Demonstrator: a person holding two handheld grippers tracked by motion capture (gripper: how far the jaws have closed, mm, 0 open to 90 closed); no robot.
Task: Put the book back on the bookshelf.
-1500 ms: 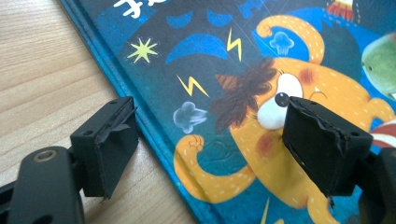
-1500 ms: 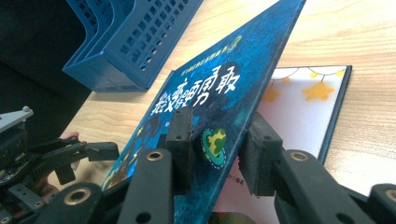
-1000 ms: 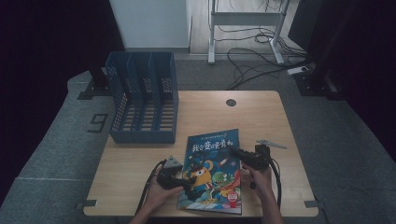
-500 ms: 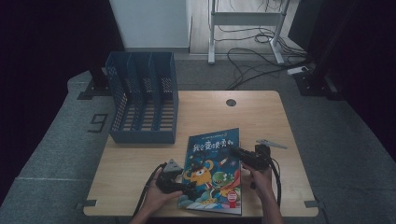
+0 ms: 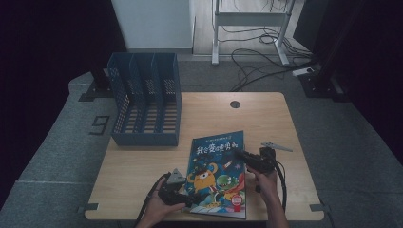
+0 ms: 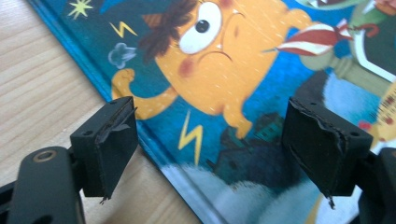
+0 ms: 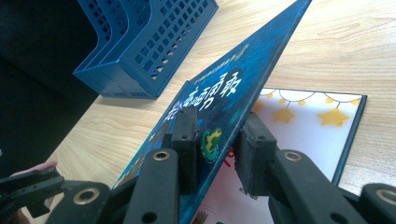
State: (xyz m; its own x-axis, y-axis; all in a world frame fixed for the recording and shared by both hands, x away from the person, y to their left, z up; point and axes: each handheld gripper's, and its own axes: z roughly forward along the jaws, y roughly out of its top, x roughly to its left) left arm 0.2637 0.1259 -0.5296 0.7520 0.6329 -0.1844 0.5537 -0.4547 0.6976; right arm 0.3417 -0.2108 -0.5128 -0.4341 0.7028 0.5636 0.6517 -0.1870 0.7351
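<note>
You are working at the near edge of the desk (image 5: 142,190), where the picture book (image 5: 216,173) is lying with its spine toward your left and its front cover (image 7: 219,100) being lifted along the right-hand edge. Your right gripper (image 7: 215,154) is pinching that cover, its fingers (image 7: 186,140) drawn in narrow with one on the printed outside and one underneath, so the cover is tilting up and the starry first page (image 7: 308,126) is showing below it; holding it by the free edge is probably what lets it swing open about the spine. Your left gripper (image 6: 210,154) is hovering over the spine side of the book with its fingers (image 6: 114,142) standing wide and gripping nothing, likely waiting to pin the book or take the cover over. The blue file rack (image 5: 145,102) is standing well apart at the far left of the desk.
</note>
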